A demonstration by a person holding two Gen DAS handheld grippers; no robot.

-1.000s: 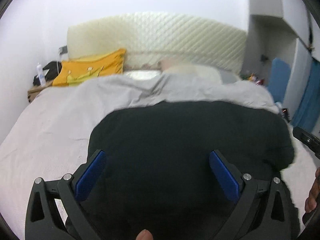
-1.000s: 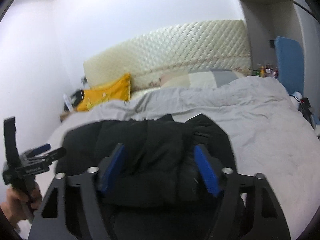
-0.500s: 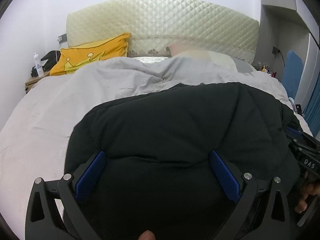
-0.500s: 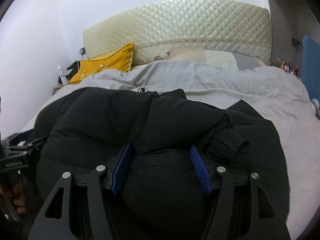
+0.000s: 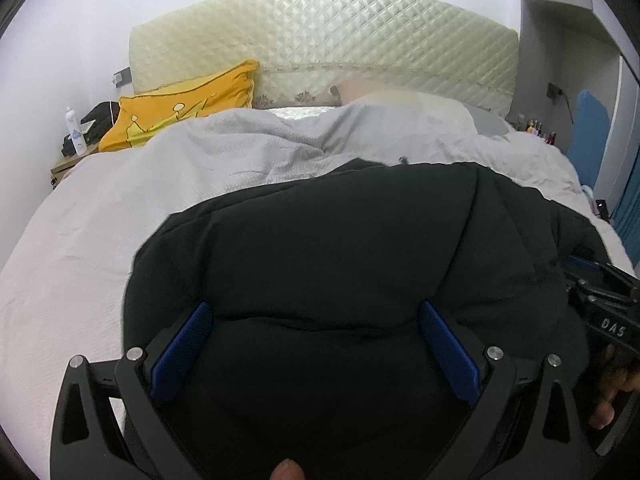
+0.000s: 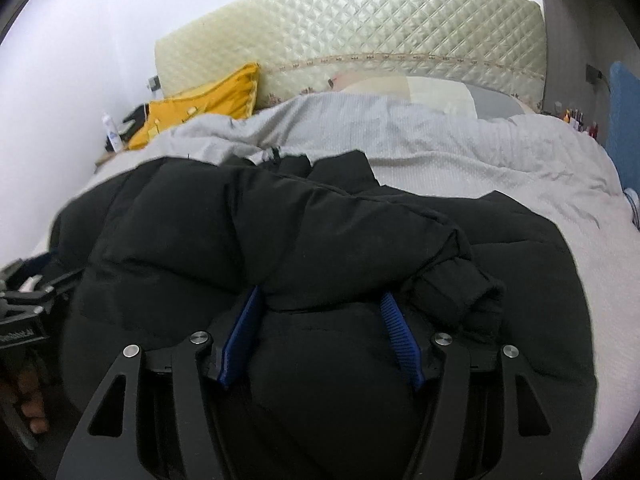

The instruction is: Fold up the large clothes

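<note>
A bulky black puffer jacket (image 5: 352, 248) lies on the bed near its foot; it also shows in the right wrist view (image 6: 320, 232), with a sleeve and cuff (image 6: 456, 288) folded across its body. My left gripper (image 5: 316, 320) stands wide open with the jacket's padded fabric bulging between its blue pads. My right gripper (image 6: 320, 312) has its blue pads narrower, pressed on a fold of the jacket. The right gripper shows at the right edge of the left wrist view (image 5: 600, 300); the left gripper shows at the left edge of the right wrist view (image 6: 28, 292).
The bed is covered by a grey blanket (image 5: 200, 168) (image 6: 460, 152). A yellow pillow (image 5: 180, 108) and a pale pillow (image 5: 400, 104) lie against the quilted headboard (image 5: 320, 40). A nightstand with a bottle (image 5: 74, 128) stands at the left. Blue items (image 5: 592, 128) stand at the right.
Both grippers moved forward over the bed with the jacket, which now lies flatter and fills more of each view. The right gripper's pads have narrowed onto a fold.
</note>
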